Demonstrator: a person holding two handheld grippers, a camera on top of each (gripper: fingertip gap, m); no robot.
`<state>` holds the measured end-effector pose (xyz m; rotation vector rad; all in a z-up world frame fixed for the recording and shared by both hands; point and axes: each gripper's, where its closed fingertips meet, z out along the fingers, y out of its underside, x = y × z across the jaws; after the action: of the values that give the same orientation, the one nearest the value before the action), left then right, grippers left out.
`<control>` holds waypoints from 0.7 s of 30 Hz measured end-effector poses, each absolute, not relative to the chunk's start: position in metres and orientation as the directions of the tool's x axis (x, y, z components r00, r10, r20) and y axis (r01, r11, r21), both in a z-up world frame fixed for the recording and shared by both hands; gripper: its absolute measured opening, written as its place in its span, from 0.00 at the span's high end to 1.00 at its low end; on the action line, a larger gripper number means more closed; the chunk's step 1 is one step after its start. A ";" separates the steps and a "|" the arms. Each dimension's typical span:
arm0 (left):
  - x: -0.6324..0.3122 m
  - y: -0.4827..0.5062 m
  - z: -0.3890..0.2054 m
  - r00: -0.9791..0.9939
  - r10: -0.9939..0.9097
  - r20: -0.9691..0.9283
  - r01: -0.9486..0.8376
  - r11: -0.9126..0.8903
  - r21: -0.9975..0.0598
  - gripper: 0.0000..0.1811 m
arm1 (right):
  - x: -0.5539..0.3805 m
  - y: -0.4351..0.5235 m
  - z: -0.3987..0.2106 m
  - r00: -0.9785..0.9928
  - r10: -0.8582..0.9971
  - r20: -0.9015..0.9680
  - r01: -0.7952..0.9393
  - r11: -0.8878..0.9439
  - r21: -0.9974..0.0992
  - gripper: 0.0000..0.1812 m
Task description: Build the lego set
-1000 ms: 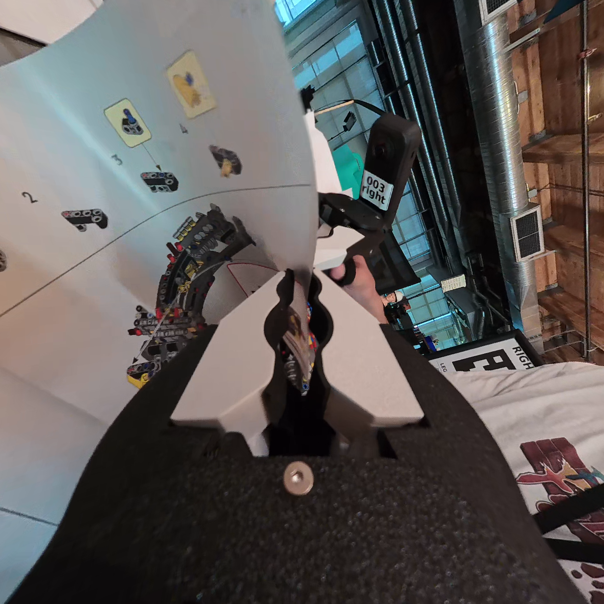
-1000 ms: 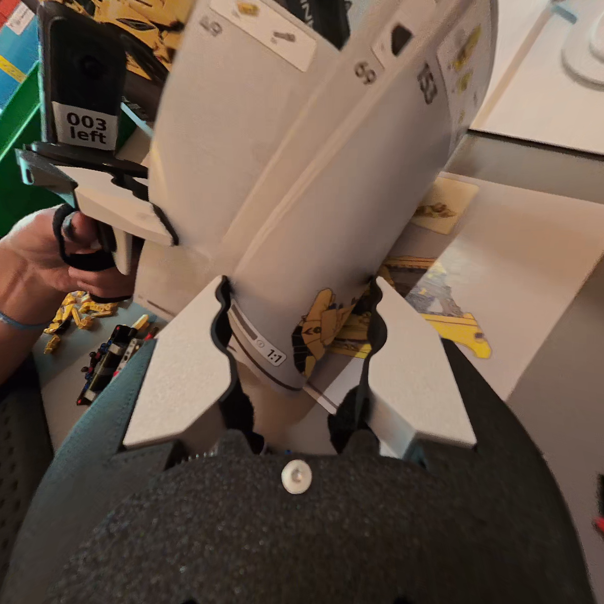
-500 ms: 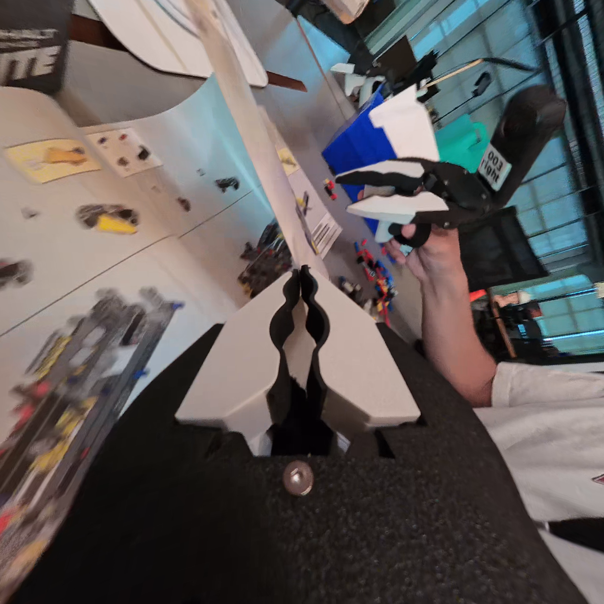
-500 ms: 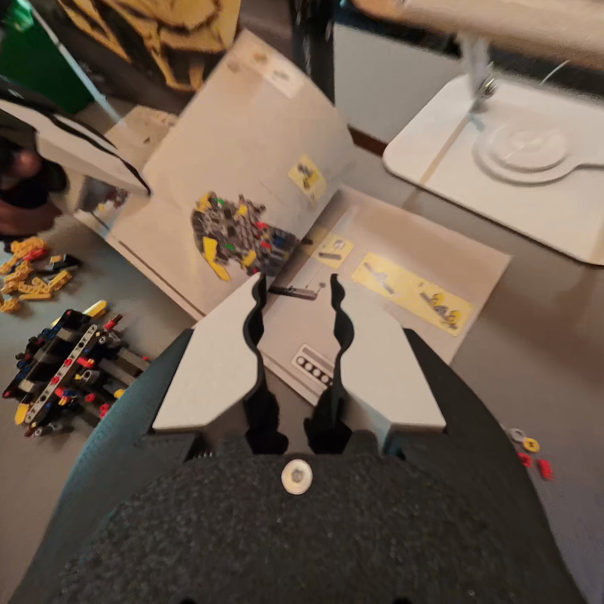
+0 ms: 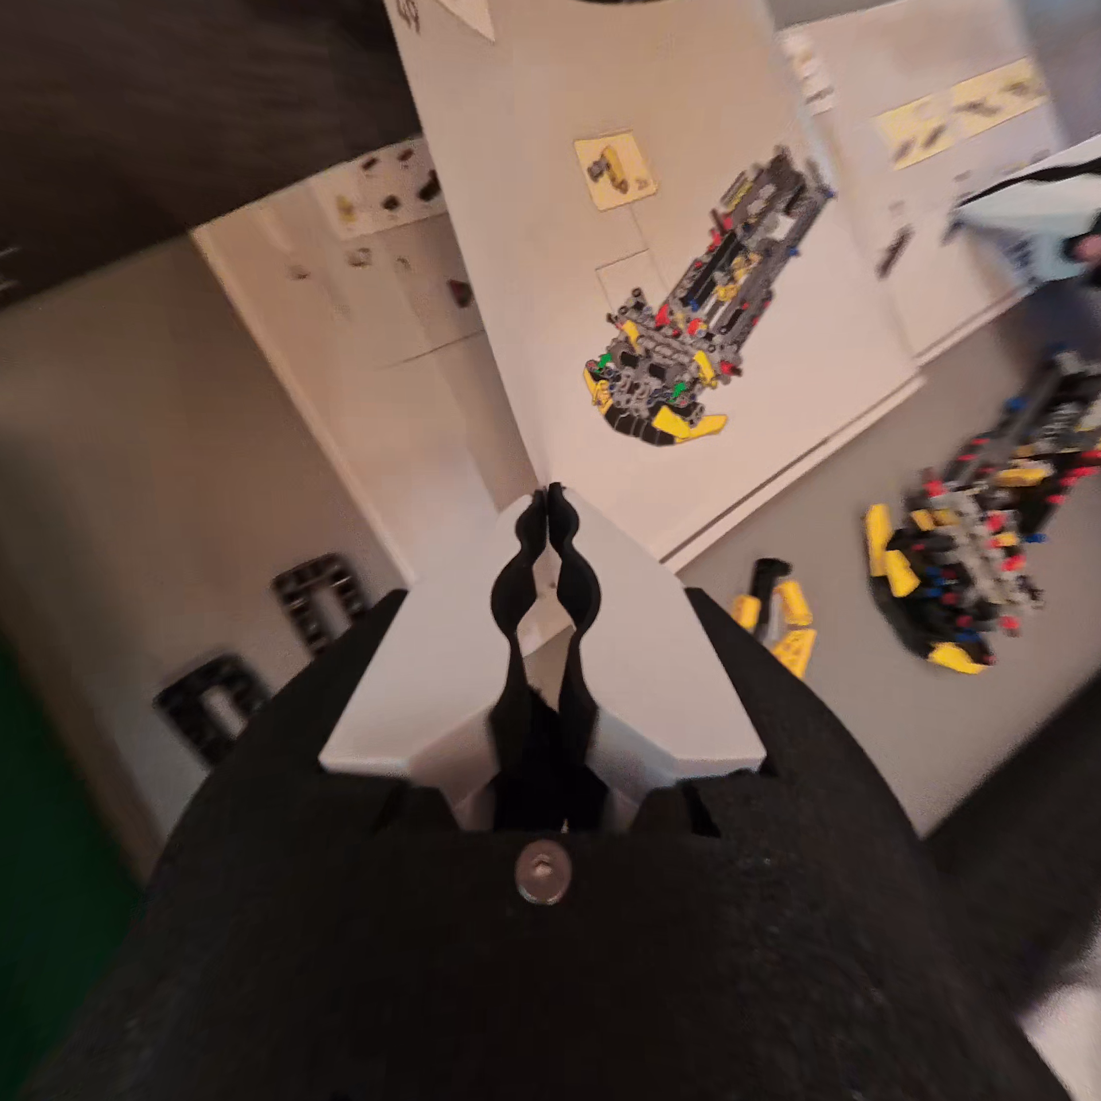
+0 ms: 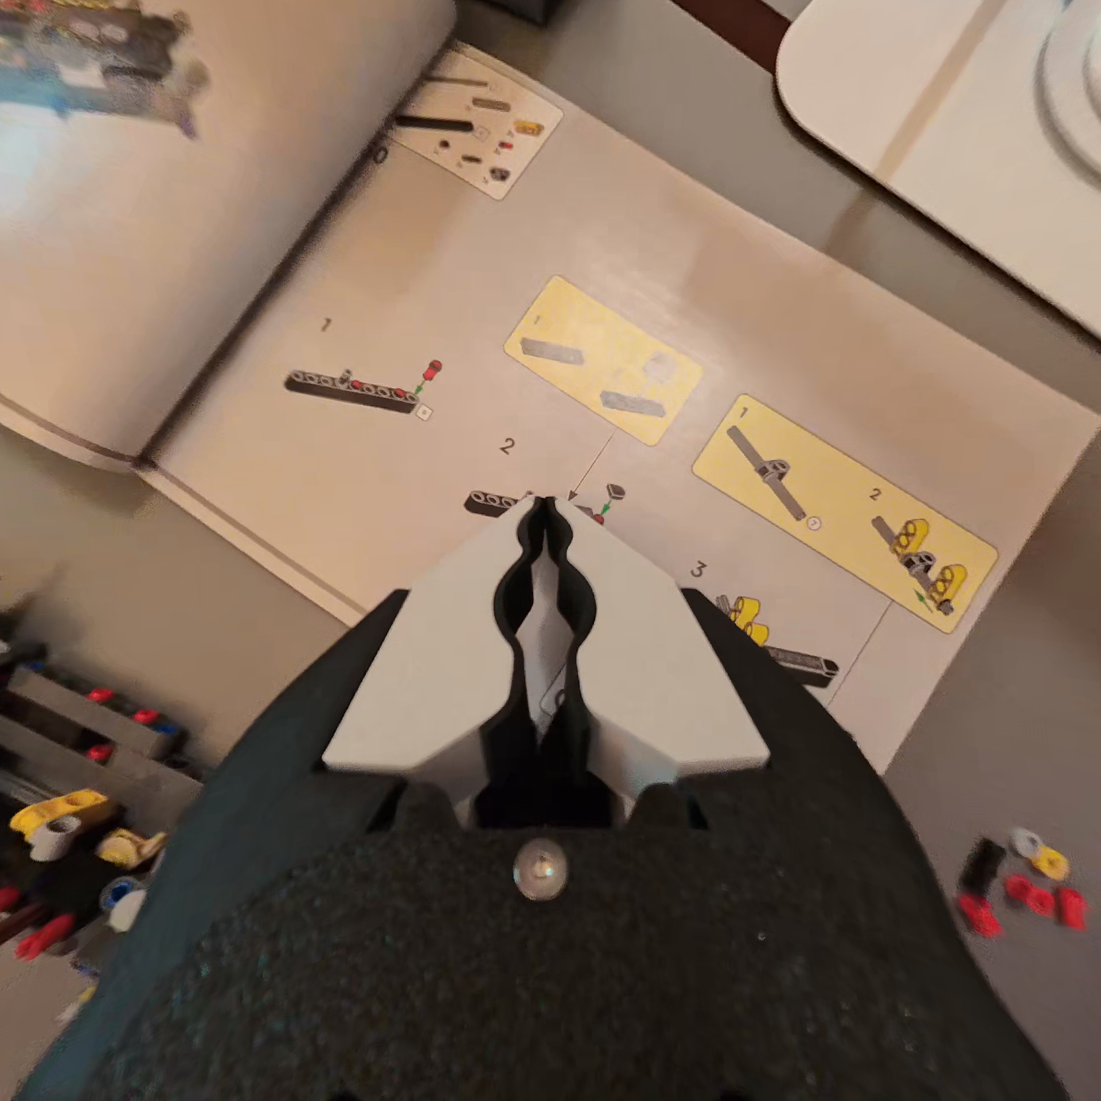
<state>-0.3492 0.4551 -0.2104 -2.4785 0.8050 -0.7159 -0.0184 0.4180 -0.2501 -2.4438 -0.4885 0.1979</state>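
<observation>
While both claws are held above the grey worktop, neither is seen to carry anything. The left claw is pressed together, its tips touching with nothing pinched between them, and it is pointed toward the open instruction booklet, one page of which is raised and bears a printed picture of the model. The right claw is likewise closed at the tips and empty, and it is held over the flat right-hand page of the booklet, where numbered step drawings and yellow inset panels are printed.

The partly built lego model, black with yellow, red and blue parts, is seen lying on the worktop to the right of the booklet in the left wrist view, blurred. A few loose yellow pieces lie between it and the left claw. Two black frame pieces are seen at the left. In the right wrist view, small red, yellow and black loose parts lie at lower right, and a white board lies at upper right.
</observation>
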 end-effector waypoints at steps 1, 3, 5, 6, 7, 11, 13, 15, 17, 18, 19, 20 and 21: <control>-0.358 0.456 -0.216 0.718 -0.627 0.303 -0.420 -0.737 -0.530 1.00 | -0.014 0.417 -0.250 0.924 0.381 0.022 0.316 -0.732 -0.604 1.00; -0.363 0.452 -0.223 0.726 -0.620 0.297 -0.422 -0.743 -0.520 1.00 | -0.008 0.417 -0.250 0.930 0.359 0.072 0.328 -0.730 -0.600 1.00; -0.363 0.447 -0.231 0.733 -0.623 0.271 -0.439 -0.739 -0.512 1.00 | -0.008 0.418 -0.250 0.936 0.344 0.078 0.319 -0.731 -0.604 1.00; -0.363 0.444 -0.234 0.733 -0.632 0.251 -0.456 -0.730 -0.509 1.00 | -0.008 0.418 -0.250 0.938 0.337 0.081 0.317 -0.738 -0.595 1.00; -0.362 0.442 -0.236 0.731 -0.637 0.245 -0.463 -0.727 -0.508 1.00 | -0.008 0.418 -0.249 0.933 0.344 0.107 0.341 -0.743 -0.576 1.00; -0.360 0.440 -0.241 0.738 -0.634 0.229 -0.462 -0.723 -0.513 1.00 | -0.085 0.415 -0.214 0.760 0.628 0.169 0.535 -0.456 -0.711 1.00; -0.360 0.441 -0.243 0.742 -0.632 0.225 -0.461 -0.724 -0.513 1.00 | -0.129 0.403 -0.209 0.665 0.742 0.079 0.534 -0.399 -0.746 1.00; -0.358 0.441 -0.245 0.741 -0.630 0.233 -0.456 -0.727 -0.514 1.00 | -0.148 0.402 -0.217 0.629 0.777 0.024 0.541 -0.415 -0.732 1.00; -0.359 0.441 -0.245 0.745 -0.624 0.236 -0.446 -0.729 -0.519 1.00 | -0.149 0.405 -0.233 0.635 0.772 0.027 0.578 -0.452 -0.679 1.00; -0.361 0.441 -0.246 0.750 -0.621 0.226 -0.447 -0.729 -0.519 1.00 | -0.151 0.405 -0.237 0.630 0.776 0.031 0.591 -0.453 -0.668 1.00; -0.364 0.442 -0.247 0.758 -0.616 0.213 -0.448 -0.729 -0.518 1.00 | -0.152 0.405 -0.241 0.630 0.776 0.036 0.598 -0.455 -0.659 1.00; -0.367 0.443 -0.247 0.767 -0.608 0.204 -0.443 -0.733 -0.517 0.99 | -0.152 0.406 -0.243 0.631 0.775 0.039 0.607 -0.462 -0.647 1.00; -0.371 0.444 -0.245 0.784 -0.592 0.189 -0.434 -0.740 -0.514 0.98 | -0.153 0.406 -0.244 0.632 0.774 0.034 0.608 -0.469 -0.641 1.00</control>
<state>-0.3711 0.4435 -0.2450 -2.5244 0.7708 -0.4763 -0.1530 0.4056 -0.2440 -2.2314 -1.0751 0.3469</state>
